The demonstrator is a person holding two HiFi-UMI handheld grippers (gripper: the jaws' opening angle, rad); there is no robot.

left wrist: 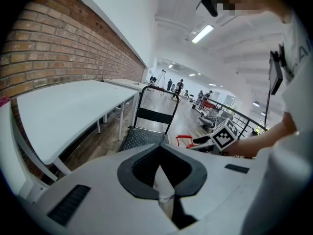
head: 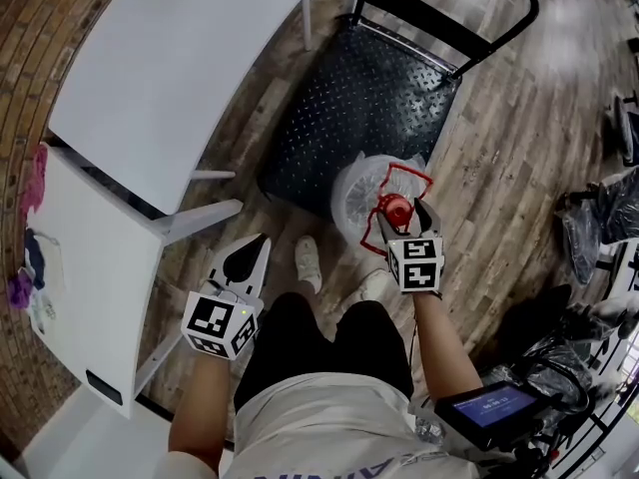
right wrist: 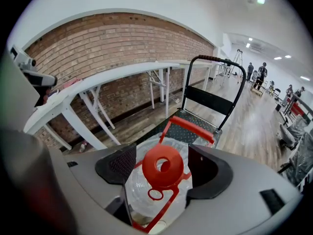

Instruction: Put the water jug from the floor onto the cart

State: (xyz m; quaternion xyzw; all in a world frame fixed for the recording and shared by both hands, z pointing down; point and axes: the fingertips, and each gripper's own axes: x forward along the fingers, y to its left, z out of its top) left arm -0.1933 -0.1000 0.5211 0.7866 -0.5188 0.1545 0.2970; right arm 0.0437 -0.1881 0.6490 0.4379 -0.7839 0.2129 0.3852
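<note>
The clear water jug (head: 357, 193) with a red cap (head: 396, 208) and a red carry handle (head: 404, 173) is at the near right corner of the black platform cart (head: 359, 98), just ahead of my feet. My right gripper (head: 407, 218) is open, one jaw on each side of the cap. In the right gripper view the cap (right wrist: 163, 166) sits between the pads with narrow gaps on both sides, and the jug (right wrist: 139, 192) shows below. My left gripper (head: 260, 245) hangs shut and holds nothing, left of the jug. The left gripper view shows the cart (left wrist: 146, 137) ahead.
White tables (head: 170, 58) stand at the left along a brick wall (right wrist: 112, 48). My shoes (head: 308, 262) are beside the jug. The cart's upright push handle (head: 449, 23) is at its far end. Black bags and chairs (head: 604, 213) lie on the right.
</note>
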